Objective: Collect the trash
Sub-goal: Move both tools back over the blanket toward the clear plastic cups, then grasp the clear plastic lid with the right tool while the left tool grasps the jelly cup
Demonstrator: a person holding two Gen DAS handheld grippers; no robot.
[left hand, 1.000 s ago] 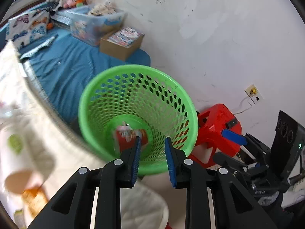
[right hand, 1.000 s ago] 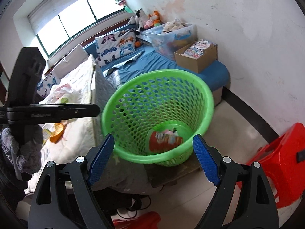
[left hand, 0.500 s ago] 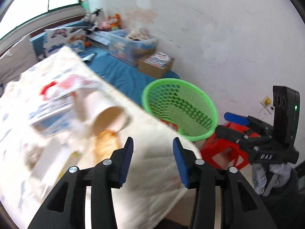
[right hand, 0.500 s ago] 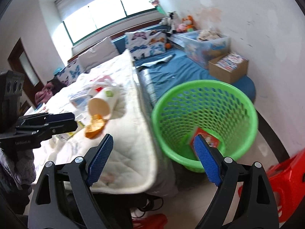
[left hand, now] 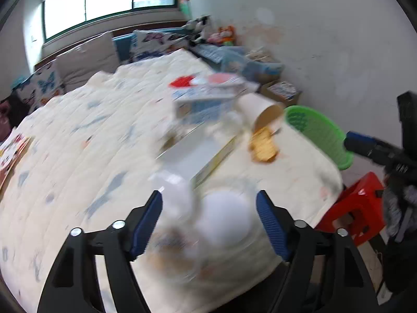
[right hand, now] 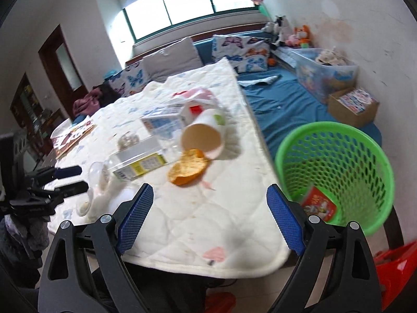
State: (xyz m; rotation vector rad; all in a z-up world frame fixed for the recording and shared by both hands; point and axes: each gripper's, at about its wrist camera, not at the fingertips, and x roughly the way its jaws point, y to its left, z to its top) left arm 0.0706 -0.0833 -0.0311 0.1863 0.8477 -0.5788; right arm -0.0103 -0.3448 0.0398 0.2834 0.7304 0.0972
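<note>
Both of my wrist views have swung off the green basket (right hand: 336, 167) and onto the quilted bed cover (right hand: 208, 221) since a second ago, and my left gripper (left hand: 209, 221), which was nearly pinched shut then, now stands with its blue pads (left hand: 146, 224) spread wide.

Nearest in the left wrist view, a blurred white rounded object (left hand: 224, 219) on the cover shows between those spread pads; I cannot tell whether they touch it. My right gripper (right hand: 209, 219) is likewise wide apart and holds nothing, hanging over the near edge of the cover.

Just beyond the right gripper lies a piece of orange peel (right hand: 187, 167), and touching its far side is a paper cup (right hand: 202, 135) tipped on its side, its mouth facing me. Left of the peel sits a flat white box with a yellow edge (right hand: 138, 159); behind that, a blue-and-white carton (right hand: 163, 126). At the far left of the right wrist view, my left gripper appears beside a clear plastic item (right hand: 97, 172) that is too blurred to name.

To the right, on the floor beside the bed, the basket holds a red packet (right hand: 319, 204) at its bottom. A red stool (left hand: 357, 208) stands near it. Farther back on the blue mattress (right hand: 284, 101) are a cardboard box (right hand: 353, 107) and a clear storage bin (right hand: 323, 70), with butterfly pillows (right hand: 239, 49) against the far wall.
</note>
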